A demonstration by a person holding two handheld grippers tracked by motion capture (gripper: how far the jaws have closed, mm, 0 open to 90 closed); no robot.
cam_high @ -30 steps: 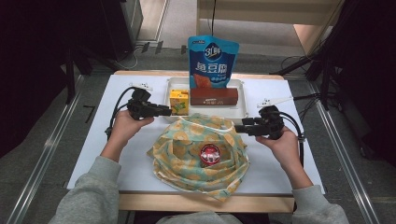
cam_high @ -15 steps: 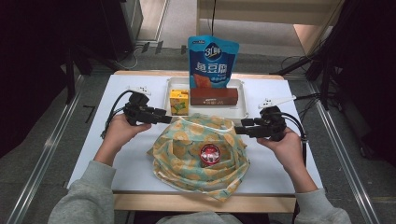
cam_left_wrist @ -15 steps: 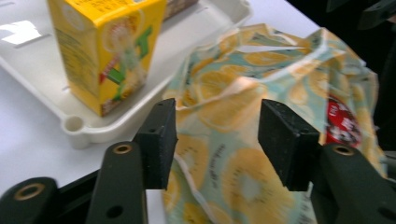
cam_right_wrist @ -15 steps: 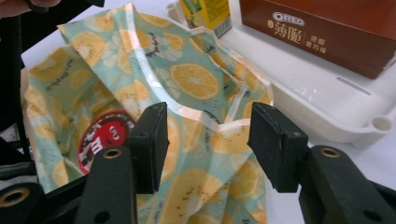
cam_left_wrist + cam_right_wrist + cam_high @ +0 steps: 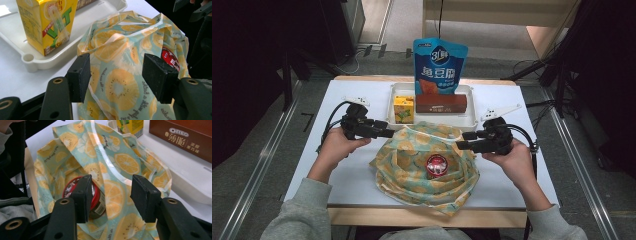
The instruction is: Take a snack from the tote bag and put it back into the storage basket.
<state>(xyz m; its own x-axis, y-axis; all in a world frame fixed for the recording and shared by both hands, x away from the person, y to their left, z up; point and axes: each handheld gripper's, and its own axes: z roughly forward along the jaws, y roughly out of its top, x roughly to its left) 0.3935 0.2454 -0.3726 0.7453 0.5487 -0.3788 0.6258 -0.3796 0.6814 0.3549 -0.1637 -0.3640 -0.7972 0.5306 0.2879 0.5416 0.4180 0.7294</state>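
High view, bag: a lemon-print bag [image 5: 424, 165] lies open on the white counter [image 5: 352, 170], just in front of a white tray [image 5: 467, 117], with a red-lidded jar [image 5: 438, 166] sitting inside it.
High view, tray: holds a yellow drink carton [image 5: 403, 109], a brown biscuit box [image 5: 441, 103] and a tall blue snack pouch [image 5: 439, 67] at the back.
High view, left claw: the left claw [image 5: 388, 133] points at the bag's left edge, its tips just beside the fabric.
High view, right claw: the right claw [image 5: 461, 145] points at the bag's right edge, close to the fabric.
Left gripper view, claw: released, its jaws having just been opening; they stand wide apart over the bag [image 5: 125, 82], and the pads do not press on the fabric.
Left gripper view, surroundings: the drink carton [image 5: 47, 23] stands upright in the tray [image 5: 30, 58] to the left; the jar's red lid [image 5: 171, 58] peeks out beside the right pad.
Right gripper view, claw: jaws have just been closing, yet are apart, with the bag's rim [image 5: 117, 182] between them; whether the pads touch it I cannot tell.
Right gripper view, jar: the jar [image 5: 96, 200] lies in the bag partly behind the left pad.
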